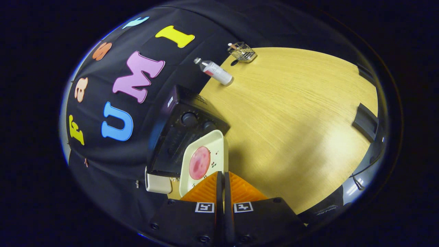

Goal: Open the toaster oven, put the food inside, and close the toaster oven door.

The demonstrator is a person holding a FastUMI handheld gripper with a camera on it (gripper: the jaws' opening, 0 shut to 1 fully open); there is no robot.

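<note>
Fingers: the gripper (221,178) is pinched nearly together on the near rim of the tray (219,145).
Tray: light, stiff, slick; pink food (199,163) could slide.
Place: at the toaster oven (181,137) front, above the bench (295,113).

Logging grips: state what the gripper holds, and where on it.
The gripper is shut on the tray's near edge; the pink food lies on it.
</note>
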